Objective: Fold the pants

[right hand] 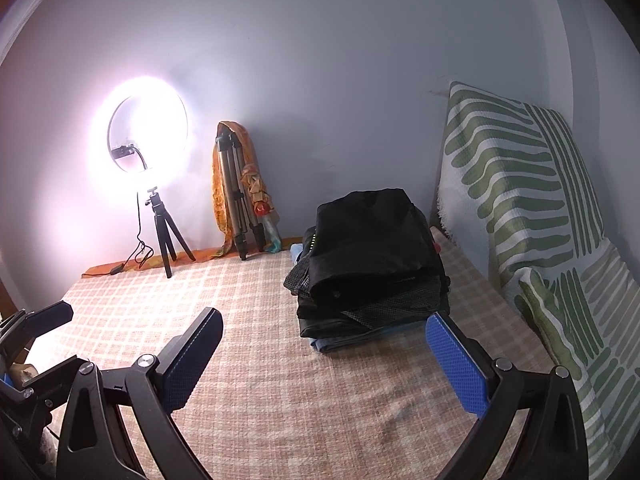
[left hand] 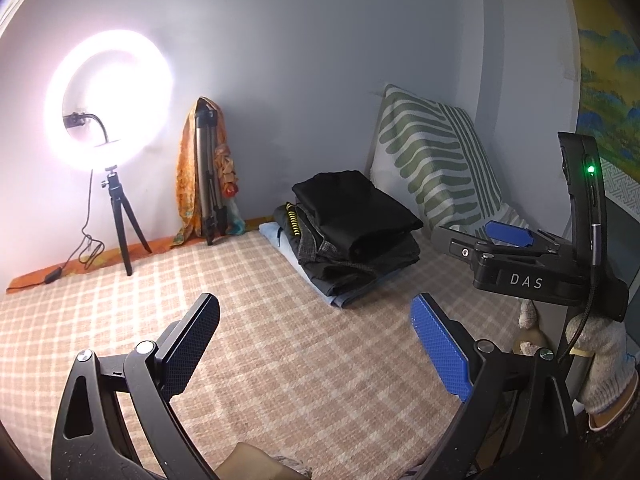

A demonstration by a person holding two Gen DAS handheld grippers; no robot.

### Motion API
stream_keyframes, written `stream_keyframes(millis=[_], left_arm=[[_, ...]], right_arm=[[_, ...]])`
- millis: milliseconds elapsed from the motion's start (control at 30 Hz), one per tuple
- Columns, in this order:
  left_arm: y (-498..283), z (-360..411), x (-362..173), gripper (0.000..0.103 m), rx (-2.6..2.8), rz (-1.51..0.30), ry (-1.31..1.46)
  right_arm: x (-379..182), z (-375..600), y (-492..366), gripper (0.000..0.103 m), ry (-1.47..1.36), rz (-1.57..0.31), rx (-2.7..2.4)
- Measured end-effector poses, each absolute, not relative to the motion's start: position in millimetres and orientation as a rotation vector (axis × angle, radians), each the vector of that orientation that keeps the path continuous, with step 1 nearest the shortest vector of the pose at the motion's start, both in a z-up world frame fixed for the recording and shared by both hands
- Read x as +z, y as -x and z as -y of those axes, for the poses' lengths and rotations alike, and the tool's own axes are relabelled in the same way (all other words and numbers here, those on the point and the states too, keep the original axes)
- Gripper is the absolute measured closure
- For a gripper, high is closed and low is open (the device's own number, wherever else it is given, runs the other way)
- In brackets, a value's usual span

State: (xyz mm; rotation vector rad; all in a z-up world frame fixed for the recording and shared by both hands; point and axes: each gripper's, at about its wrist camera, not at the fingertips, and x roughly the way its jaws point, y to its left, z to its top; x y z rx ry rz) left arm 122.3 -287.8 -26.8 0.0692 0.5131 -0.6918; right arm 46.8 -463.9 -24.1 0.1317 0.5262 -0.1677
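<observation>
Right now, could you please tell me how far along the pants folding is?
A stack of folded dark garments already sits on the checked bed cover near the striped pillow. Nothing is in hand: the left hand-held gripper and right hand-held gripper are both open and empty above the cover. No unfolded pants are visible, so what remains is unclear.

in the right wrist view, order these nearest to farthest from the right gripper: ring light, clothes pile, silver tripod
From the right gripper:
1. clothes pile, just ahead, to the right
2. silver tripod, farther back, leaning on the wall
3. ring light, far left by the wall
</observation>
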Motion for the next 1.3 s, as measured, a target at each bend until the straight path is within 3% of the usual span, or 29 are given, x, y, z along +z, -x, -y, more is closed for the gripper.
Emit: stream_keyframes(millis=[1300], left_arm=[[-122.8,283.2,-29.9,0.007,-0.688,-0.510,-0.071]], right_arm=[[-37.9,463.9,-54.6,0.000,-0.140,-0.553,-0.141]])
